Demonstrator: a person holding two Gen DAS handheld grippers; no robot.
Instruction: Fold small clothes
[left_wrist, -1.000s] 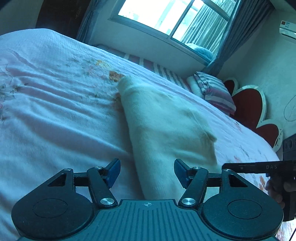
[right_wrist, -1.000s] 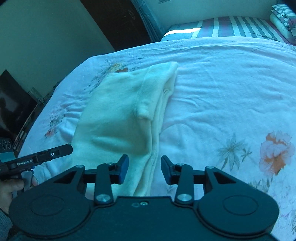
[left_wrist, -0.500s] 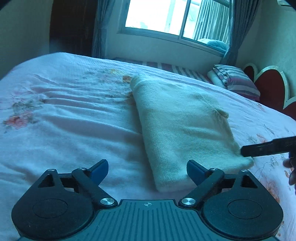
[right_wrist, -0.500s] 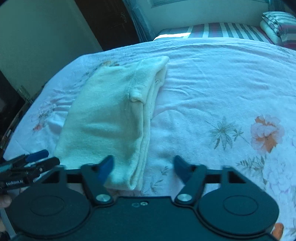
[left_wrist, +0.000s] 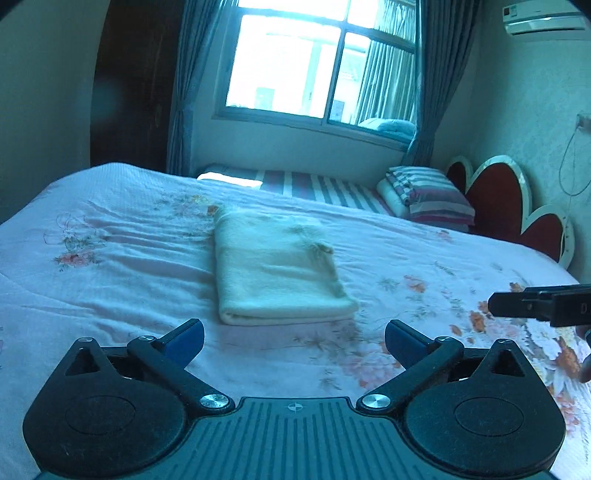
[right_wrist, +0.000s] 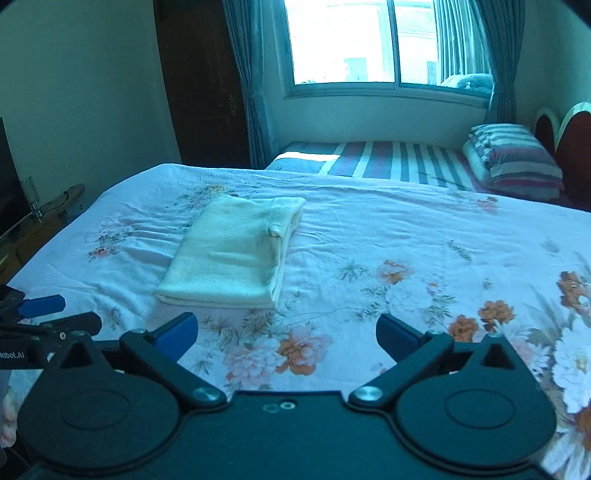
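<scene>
Floral bedspread (left_wrist: 110, 280) stretching wide toward a bright window (left_wrist: 317, 70), folded cream garment (left_wrist: 275, 271) lying flat mid-bed with its near edge squared, left gripper (left_wrist: 293, 341) and right gripper (right_wrist: 286, 334) both spread apart, hovering short of it, holding nothing.

Both wrist cams sit low over the bed (left_wrist: 110, 277), facing the window (right_wrist: 388, 44), sharing the folded cloth (left_wrist: 273, 269).
</scene>
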